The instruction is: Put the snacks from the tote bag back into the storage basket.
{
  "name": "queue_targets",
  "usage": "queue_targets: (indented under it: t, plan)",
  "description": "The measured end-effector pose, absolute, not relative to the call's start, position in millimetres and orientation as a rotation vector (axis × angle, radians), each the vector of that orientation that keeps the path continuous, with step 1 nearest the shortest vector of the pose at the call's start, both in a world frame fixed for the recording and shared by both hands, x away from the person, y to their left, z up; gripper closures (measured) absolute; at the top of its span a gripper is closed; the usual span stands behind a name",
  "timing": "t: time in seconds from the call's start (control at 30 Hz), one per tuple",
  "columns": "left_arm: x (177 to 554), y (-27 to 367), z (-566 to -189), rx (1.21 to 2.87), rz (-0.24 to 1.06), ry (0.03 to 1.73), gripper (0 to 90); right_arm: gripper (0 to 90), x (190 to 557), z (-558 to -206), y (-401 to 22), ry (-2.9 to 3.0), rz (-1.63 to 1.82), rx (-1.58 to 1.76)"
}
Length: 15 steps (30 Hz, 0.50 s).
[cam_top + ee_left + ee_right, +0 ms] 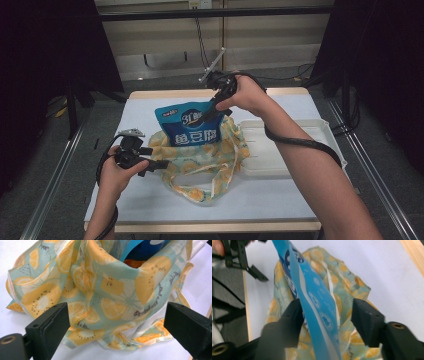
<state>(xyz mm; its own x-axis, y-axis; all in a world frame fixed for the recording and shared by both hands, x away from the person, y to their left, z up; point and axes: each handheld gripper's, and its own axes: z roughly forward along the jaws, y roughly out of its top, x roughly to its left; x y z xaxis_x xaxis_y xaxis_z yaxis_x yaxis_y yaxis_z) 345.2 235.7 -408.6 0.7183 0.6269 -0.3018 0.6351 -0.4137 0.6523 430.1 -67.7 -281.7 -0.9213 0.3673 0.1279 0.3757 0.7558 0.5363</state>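
My left gripper (150, 162) is sitting at the left side of the white table (280, 200), its jaws standing wide apart and gripping nothing. In the left gripper view, the fruit-print cloth bag (105, 297) is lying just beyond those jaws, crumpled on the table, with its mouth gaping upward and its straps trailing toward me.

Moving rightward, the bag (205, 150) is resting near the middle of the table, and the blue snack pouch (192, 124) is standing upright in its mouth, lower part sunk inside the cloth, printed face toward me. My right gripper (212, 107) is reaching in from the far side and is hovering at the pouch's upper right corner. In the right gripper view the pouch (314, 302) is running edge-on between my jaws; it is lying against the left jaw while the right jaw is standing clear of it, so I am not clamping it.

Farther right, a white tray (300, 150) is lying beside the bag, touching its cloth.
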Motion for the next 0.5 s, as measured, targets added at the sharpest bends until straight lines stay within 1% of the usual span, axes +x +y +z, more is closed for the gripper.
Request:
queue_targets:
  t: [0.07, 0.1, 0.33, 0.4, 0.47, 0.5]
  plan:
    - [345, 236, -409, 2.135, -0.015, 0.959, 6.2, 42.8, 431, -282, -66, -2.938, -0.879, -0.612]
    - [346, 236, -410, 2.137, -0.012, 0.959, 6.2, 44.1, 430, -281, -65, -2.924, -0.871, -0.649]
    - [346, 237, -410, 2.143, -0.001, 0.964, 6.3, 45.7, 433, -280, -59, -2.934, -0.877, -0.597]
    - [346, 237, -410, 2.148, -0.009, 0.965, 6.3, 48.3, 433, -280, -56, -2.928, -0.871, -0.587]
    - [346, 237, -411, 2.153, -0.006, 0.967, 6.3, 52.7, 432, -281, -53, -2.927, -0.869, -0.567]
    - [346, 237, -411, 2.155, -0.009, 0.967, 6.4, 52.9, 432, -282, -52, -2.924, -0.858, -0.579]
